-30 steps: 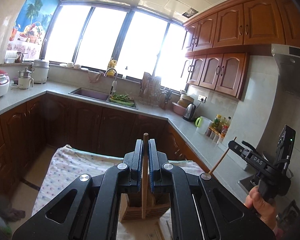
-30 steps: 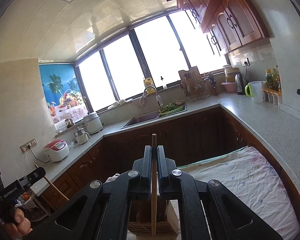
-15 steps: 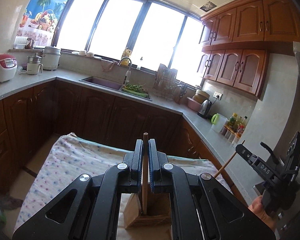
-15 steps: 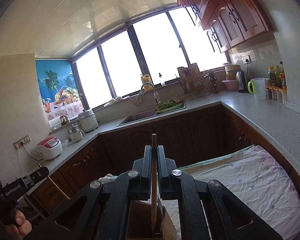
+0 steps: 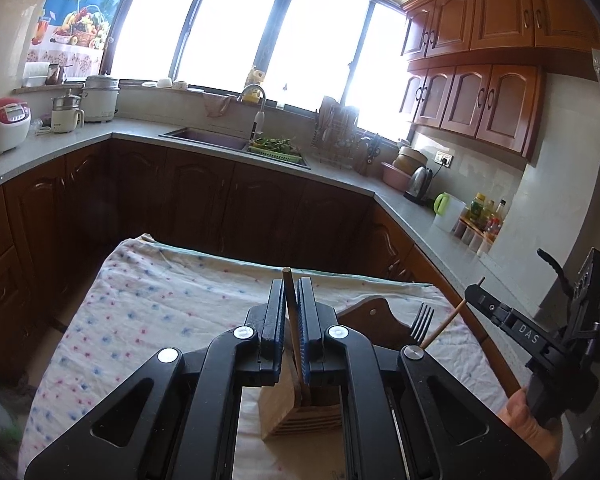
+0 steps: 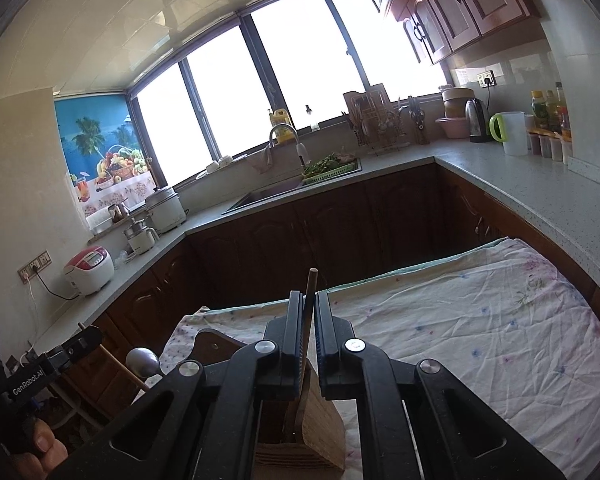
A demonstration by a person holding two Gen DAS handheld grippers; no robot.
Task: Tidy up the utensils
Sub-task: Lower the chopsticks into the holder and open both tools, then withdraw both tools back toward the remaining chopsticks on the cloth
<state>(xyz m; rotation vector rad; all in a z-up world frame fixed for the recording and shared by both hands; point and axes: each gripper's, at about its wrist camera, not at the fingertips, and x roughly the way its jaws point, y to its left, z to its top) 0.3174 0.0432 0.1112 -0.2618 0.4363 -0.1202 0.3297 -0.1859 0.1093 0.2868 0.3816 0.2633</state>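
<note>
Home kitchen: sink [image 5: 204,136], wooden wall cabinets [image 5: 472,96], rice cooker [image 5: 2,124], kettle [image 5: 418,184] on countertop [image 6: 540,184].

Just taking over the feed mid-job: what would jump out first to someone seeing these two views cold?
Each gripper, left and right, is clamped on a thin wooden stick, its lower end dipping into a wooden utensil holder on the floral tablecloth. A fork stands just right of the left gripper, and a spoon bowl shows left of the right one.

A wooden holder [image 5: 300,412] stands on the cloth-covered desk [image 5: 172,300]; a fork [image 5: 421,322] rises at its right, cabinets [image 5: 204,200] behind.
</note>
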